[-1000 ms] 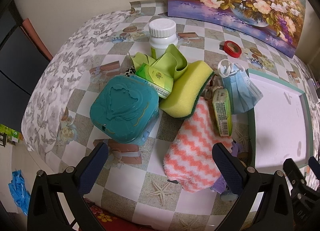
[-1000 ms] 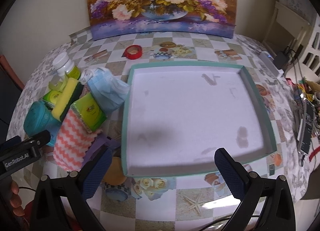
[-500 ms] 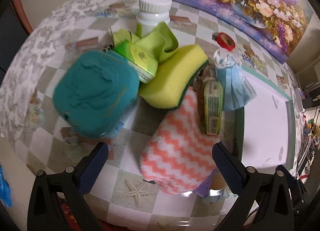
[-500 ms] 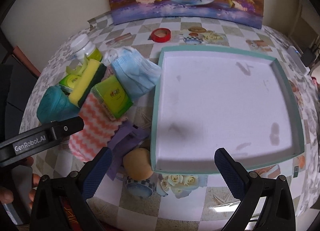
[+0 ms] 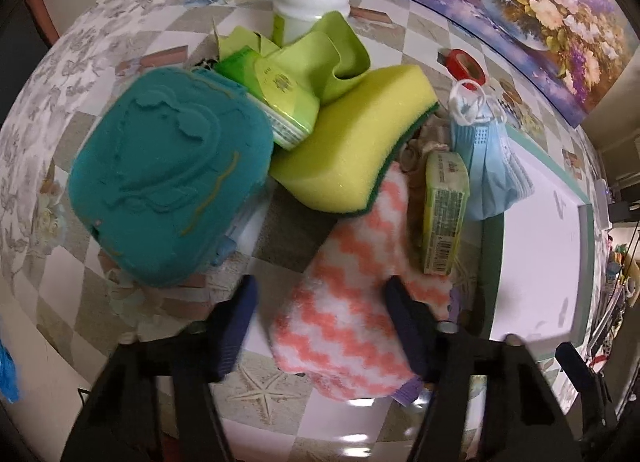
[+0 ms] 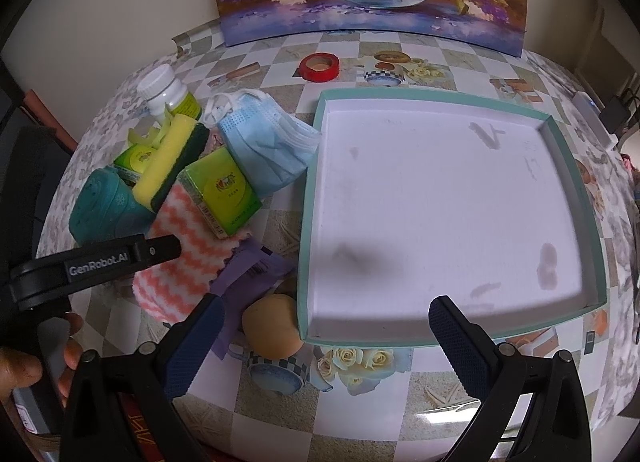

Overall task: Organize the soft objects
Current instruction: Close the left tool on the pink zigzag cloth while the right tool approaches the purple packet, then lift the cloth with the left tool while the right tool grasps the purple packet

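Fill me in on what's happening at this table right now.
A person is sorting a pile of soft items beside an empty teal-rimmed white tray. The left gripper is closing around the near end of the fluffy orange-and-white zigzag cloth, its pads not clearly pressing yet. The right gripper hangs open over the tray's near edge, holding nothing.

Both handheld tools are black plastic frames with silver screws at their joints. The right gripper [image 6: 322, 336] carries navy pads with a fine dimpled grip (the left gripper [image 5: 320, 326] matches), and white "GenRobot.AI" lettering marks one arm.
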